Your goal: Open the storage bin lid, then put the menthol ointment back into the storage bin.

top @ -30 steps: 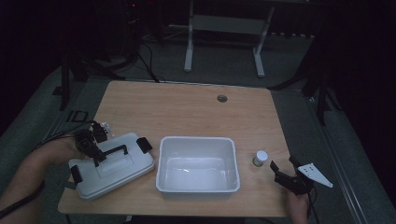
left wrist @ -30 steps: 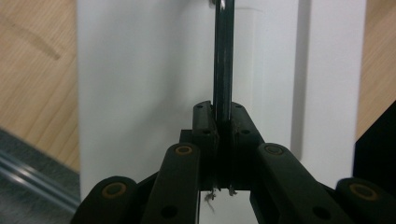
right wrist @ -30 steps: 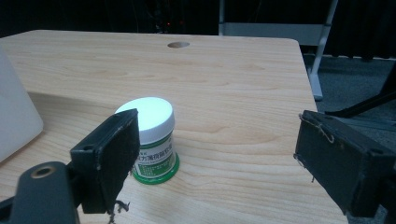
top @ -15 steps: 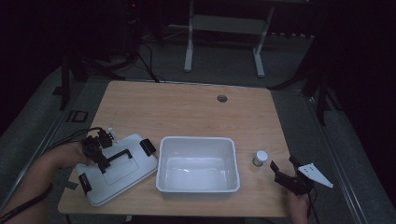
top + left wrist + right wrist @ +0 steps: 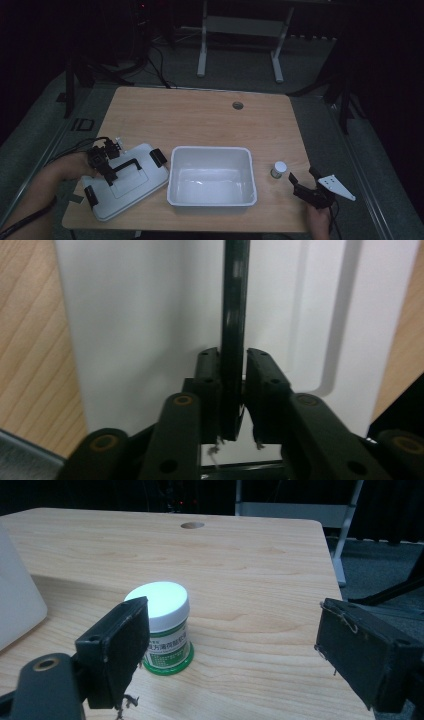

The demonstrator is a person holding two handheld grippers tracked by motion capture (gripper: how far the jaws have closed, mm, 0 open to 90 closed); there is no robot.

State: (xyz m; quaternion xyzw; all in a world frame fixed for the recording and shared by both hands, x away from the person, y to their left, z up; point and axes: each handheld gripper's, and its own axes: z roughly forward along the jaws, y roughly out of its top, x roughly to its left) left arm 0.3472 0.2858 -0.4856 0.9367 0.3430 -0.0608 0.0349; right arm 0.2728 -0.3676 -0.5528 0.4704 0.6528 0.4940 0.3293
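A white lid [image 5: 135,192] with a black handle [image 5: 125,166] lies flat on the table, askew, left of a white bin [image 5: 212,150]. My left gripper [image 5: 109,172] points down over the handle. In the left gripper view the handle [image 5: 234,315] stands between the jaws of my left gripper [image 5: 232,360], which have just been opening; a thin gap shows at one pad. A small jar [image 5: 280,169] with a white cap and green label stands right of the bin. My right gripper [image 5: 303,176] waits open just short of the jar [image 5: 165,625], nothing between its jaws [image 5: 232,615].
The bin's corner [image 5: 15,605] shows left of the jar. A cable hole [image 5: 237,105] sits at the table's far side, where bare wood stretches wide. The table's front edge runs close under both hands. Dark stands and cables lie on the floor behind.
The left hand sank with the lid, which turned askew and came to rest on the table. The right gripper and the jar kept still.
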